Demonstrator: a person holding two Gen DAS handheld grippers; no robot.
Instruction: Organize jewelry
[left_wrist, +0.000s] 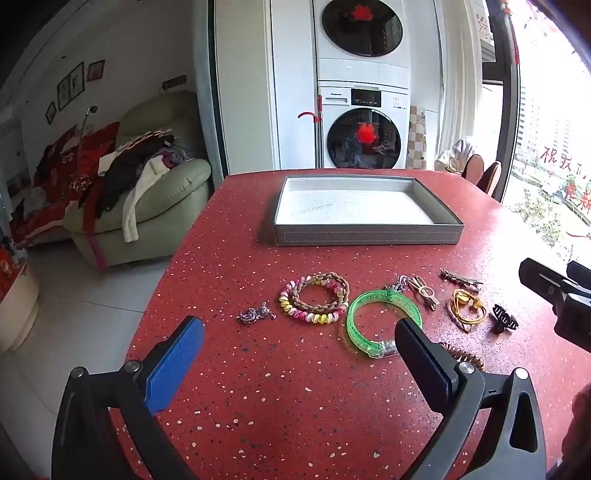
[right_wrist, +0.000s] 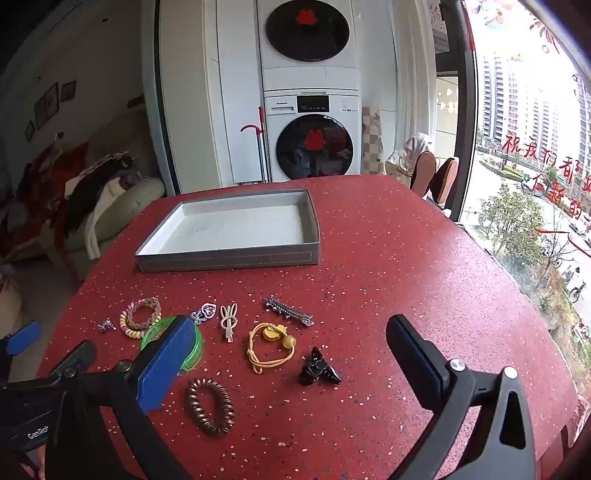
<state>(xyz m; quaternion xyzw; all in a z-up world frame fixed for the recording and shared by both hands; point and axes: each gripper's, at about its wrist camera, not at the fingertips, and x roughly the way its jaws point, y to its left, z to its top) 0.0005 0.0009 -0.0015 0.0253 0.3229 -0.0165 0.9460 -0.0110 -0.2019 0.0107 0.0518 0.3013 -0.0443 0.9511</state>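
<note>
A grey tray (left_wrist: 369, 236) with a white inside stands empty at the far side of the red table; it also shows in the right wrist view (right_wrist: 229, 258). Jewelry lies in a row nearer me: a silver charm (left_wrist: 255, 314), a braided and beaded bracelet pair (left_wrist: 316, 302), a green bangle (left_wrist: 380, 321), a rabbit clip (right_wrist: 228, 321), a silver barrette (right_wrist: 288, 312), a yellow hair tie (right_wrist: 269, 347), a black claw clip (right_wrist: 317, 367) and a brown coil tie (right_wrist: 209, 405). My left gripper (left_wrist: 299, 354) is open above the table. My right gripper (right_wrist: 291, 354) is open and empty above the items.
The red speckled table (right_wrist: 406, 258) ends at a window on the right. A green armchair (left_wrist: 159, 206) piled with clothes stands left. Stacked washer and dryer (left_wrist: 362, 136) stand behind the table. My right gripper shows at the right edge of the left wrist view (left_wrist: 561, 291).
</note>
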